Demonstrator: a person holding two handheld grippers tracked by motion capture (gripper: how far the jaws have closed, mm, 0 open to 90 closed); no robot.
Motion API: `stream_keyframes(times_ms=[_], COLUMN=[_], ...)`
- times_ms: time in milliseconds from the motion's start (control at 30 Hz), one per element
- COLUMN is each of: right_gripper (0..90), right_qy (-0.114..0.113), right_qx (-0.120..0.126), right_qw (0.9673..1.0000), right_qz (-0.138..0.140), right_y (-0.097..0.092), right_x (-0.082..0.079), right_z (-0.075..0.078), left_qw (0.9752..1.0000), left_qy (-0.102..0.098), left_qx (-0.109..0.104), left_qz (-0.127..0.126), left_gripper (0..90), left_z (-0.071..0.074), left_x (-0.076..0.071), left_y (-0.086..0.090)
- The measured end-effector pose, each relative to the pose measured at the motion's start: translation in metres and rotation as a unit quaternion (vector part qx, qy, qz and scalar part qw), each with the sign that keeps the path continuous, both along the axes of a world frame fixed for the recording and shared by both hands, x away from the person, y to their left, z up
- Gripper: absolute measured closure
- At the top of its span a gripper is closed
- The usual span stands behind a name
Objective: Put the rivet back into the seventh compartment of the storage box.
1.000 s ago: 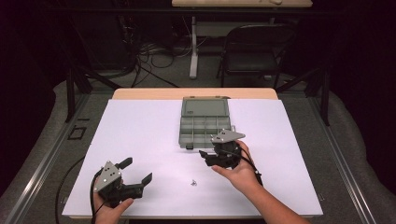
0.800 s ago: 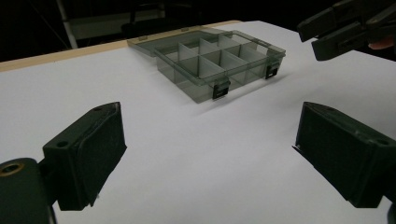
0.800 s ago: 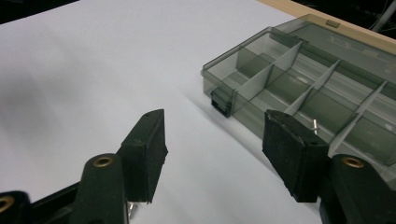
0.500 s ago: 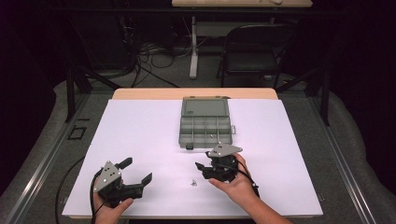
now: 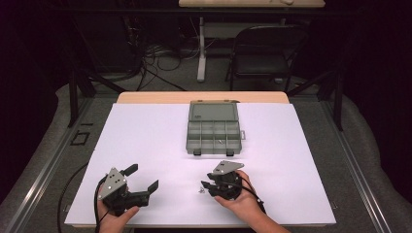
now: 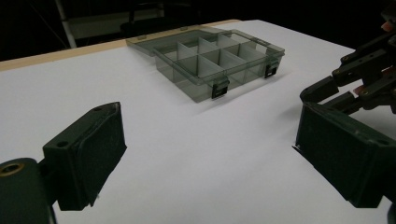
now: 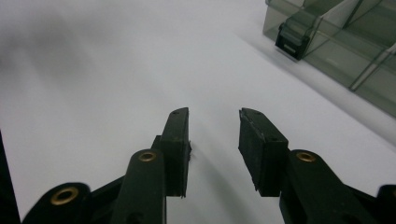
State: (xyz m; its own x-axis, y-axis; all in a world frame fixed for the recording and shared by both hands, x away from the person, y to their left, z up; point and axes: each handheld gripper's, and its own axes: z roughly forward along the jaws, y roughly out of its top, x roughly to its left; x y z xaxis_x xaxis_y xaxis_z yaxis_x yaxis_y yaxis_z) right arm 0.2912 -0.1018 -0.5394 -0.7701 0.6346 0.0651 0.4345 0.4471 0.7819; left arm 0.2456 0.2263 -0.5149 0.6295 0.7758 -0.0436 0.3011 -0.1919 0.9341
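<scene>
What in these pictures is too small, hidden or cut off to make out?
- High view: the small part on the white sheet beside the right tool is too small to identify.
- High view: a speck in one compartment of the organizer box is too tiny to name.
- Right gripper view: the right tool's jaws hide any small part; the box is cut off by the frame edge.
- Left gripper view: the left tool is cut off by the bottom edge.
</scene>
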Motion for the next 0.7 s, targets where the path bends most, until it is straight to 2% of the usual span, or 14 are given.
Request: stream_keyframes(times_ms=[233, 333, 700], right_gripper=[67.7, 68.1, 69.8], right_qy=[0.01, 0.02, 0.032], right_qx=[-0.007, -0.012, -0.014], right_qw=[0.9999, 0.9997, 0.9993], right_qz=[0.005, 0.008, 0.013], right_y=[0.005, 0.006, 0.011], right_x=[0.003, 0.004, 0.003], right_z=[-0.009, -0.011, -0.017], left_qw=[1.0, 1.0, 1.0], left_qy=[0.0, 0.0, 0.001], left_qx=[0.0, 0.0, 0.0], left_qz=[-0.001, -0.001, -0.001], left_gripper=[8.2, 8.2, 8.5], left_z=[0.0, 0.0, 0.0], left_x=[0.0, 0.0, 0.0], left_y=[0.0, 0.0, 0.0])
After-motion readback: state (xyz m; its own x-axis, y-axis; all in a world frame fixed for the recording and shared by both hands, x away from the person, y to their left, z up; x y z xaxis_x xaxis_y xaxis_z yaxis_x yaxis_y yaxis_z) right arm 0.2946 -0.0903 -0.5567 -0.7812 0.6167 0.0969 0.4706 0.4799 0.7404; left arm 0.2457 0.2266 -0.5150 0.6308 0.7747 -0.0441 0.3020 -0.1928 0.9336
